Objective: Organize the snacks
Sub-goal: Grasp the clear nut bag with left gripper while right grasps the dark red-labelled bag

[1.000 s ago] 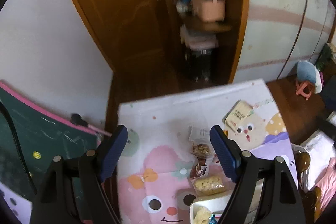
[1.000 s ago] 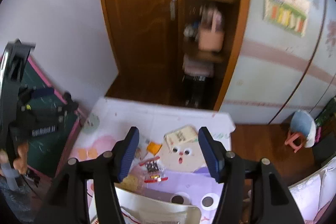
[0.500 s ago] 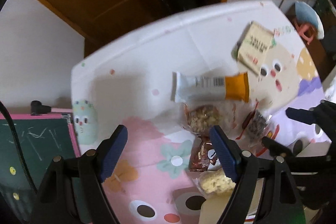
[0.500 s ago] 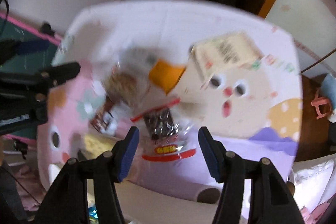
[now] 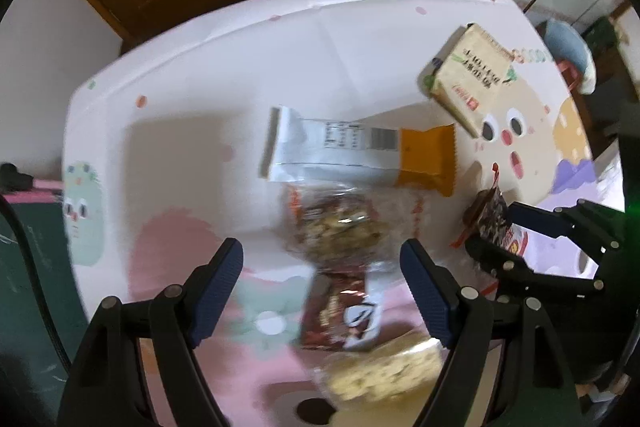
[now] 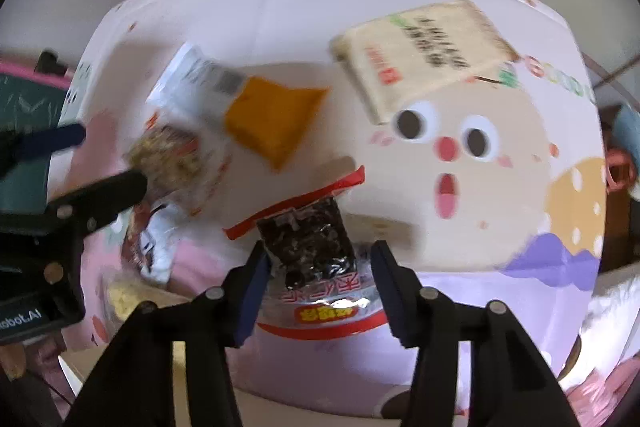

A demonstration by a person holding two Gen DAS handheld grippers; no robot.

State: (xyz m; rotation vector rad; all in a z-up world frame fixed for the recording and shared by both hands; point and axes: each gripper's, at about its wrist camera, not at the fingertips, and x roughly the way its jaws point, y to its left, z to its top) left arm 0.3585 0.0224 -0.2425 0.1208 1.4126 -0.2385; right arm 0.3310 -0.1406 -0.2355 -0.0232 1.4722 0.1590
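My left gripper [image 5: 320, 275] pointed down over the cartoon-printed play mat [image 5: 192, 75] with its blue-padded jaws standing wide and nothing pressed between them; below the gap lay a clear packet of brown nut clusters [image 5: 340, 227] and, nearer to me, a dark red wrapper with a white patch [image 5: 340, 315]. Nearer still sat a clear bag of pale yellow crackers [image 5: 380, 371]. Just beyond the nut packet lay a long white and orange wrapped bar [image 5: 352, 155], and at the far right a beige paper-wrapped block with printed text [image 5: 468, 75]

My right gripper [image 6: 316, 267] was closing its jaws around the red-edged clear packet of dark dried pieces [image 6: 308, 247], which lay flat on the mat between the pads; whether the pads already touched it I could not tell. The orange end of the bar [image 6: 272, 115] lay to its far left, the beige block [image 6: 424, 43] to its far right
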